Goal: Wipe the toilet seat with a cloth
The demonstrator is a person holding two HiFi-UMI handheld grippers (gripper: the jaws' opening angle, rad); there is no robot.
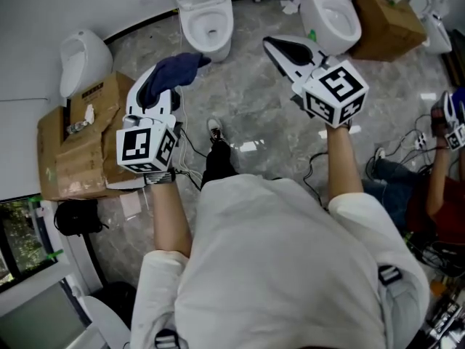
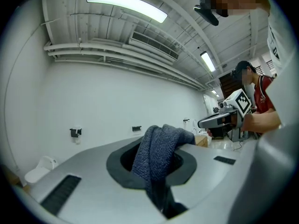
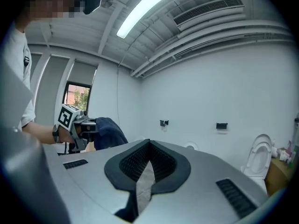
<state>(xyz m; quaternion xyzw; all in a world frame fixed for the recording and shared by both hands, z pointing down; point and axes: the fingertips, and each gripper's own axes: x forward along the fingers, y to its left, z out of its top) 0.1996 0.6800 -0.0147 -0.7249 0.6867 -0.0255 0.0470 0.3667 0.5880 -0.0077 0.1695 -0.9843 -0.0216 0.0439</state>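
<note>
Between us and the far toilets, the dark blue cloth (image 1: pixel 176 71) hangs from the left gripper (image 1: pixel 163 93), whose fingers pinch one bunched fold while the rest drapes over their tips. We judge it soft, light and limp. Its knitted weave should fold under pressure and is unlikely to slip. Holding it near the middle, with a pad of fabric free ahead of the fingers, should suit wiping. The right gripper (image 1: pixel 272 46) is empty, its fingers pressed together, level and to the right of the cloth. The left toilet (image 1: pixel 208 20) and the right toilet (image 1: pixel 331 14) stand well apart from the cloth, so no seat is touched yet. We see nothing in either bowl. A cardboard box (image 1: pixel 76 151) at the left carries small things we cannot identify, and another box (image 1: pixel 392 19) stands far right.
</note>
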